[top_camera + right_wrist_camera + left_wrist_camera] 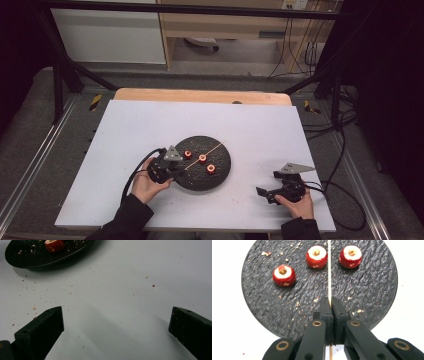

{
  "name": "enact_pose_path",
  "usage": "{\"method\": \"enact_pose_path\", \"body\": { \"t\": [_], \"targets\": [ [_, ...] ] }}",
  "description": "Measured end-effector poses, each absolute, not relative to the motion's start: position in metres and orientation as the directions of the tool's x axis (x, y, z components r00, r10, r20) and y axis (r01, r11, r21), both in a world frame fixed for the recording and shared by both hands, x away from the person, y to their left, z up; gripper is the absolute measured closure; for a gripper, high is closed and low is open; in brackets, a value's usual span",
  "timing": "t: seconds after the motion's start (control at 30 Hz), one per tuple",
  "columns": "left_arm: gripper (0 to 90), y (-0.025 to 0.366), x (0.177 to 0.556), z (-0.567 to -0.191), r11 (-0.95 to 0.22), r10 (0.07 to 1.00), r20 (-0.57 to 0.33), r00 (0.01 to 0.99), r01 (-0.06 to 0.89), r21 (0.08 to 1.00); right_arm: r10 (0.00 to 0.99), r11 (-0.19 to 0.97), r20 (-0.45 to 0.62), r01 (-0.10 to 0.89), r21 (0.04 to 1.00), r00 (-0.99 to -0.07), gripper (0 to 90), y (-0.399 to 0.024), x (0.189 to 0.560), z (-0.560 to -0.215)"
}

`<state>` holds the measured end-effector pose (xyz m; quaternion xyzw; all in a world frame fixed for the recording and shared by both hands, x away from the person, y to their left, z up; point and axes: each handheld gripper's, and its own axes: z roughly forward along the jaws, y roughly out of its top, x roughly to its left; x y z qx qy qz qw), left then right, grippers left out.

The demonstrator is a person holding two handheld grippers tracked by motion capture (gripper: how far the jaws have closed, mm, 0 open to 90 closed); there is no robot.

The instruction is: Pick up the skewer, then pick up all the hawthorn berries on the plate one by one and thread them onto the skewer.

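Observation:
A round black plate lies mid-table with three red cored fruits on it. My left gripper sits at the plate's left rim, shut on a thin wooden skewer that reaches across the plate. In the left gripper view the skewer runs up from the closed jaws between two of the fruits; a third lies to the left. My right gripper rests on the table at the front right, open with nothing between its fingertips.
Crumbs and red flecks are scattered on the white table top near the plate. A wooden edge borders the table's far side. Cables trail off to the right.

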<state>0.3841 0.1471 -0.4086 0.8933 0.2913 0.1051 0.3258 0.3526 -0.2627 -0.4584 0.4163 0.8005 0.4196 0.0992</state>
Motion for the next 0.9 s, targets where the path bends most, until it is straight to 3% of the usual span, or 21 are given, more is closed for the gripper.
{"method": "enact_pose_path", "body": {
  "t": [0.9],
  "targets": [
    [87.9,0.2,0.347,-0.426,-0.415,0.679,-0.067,0.731,0.457,0.787,0.754,0.297,0.196,0.592,0.749,-0.627,0.6,-0.255,0.354,-0.459]
  ]
}}
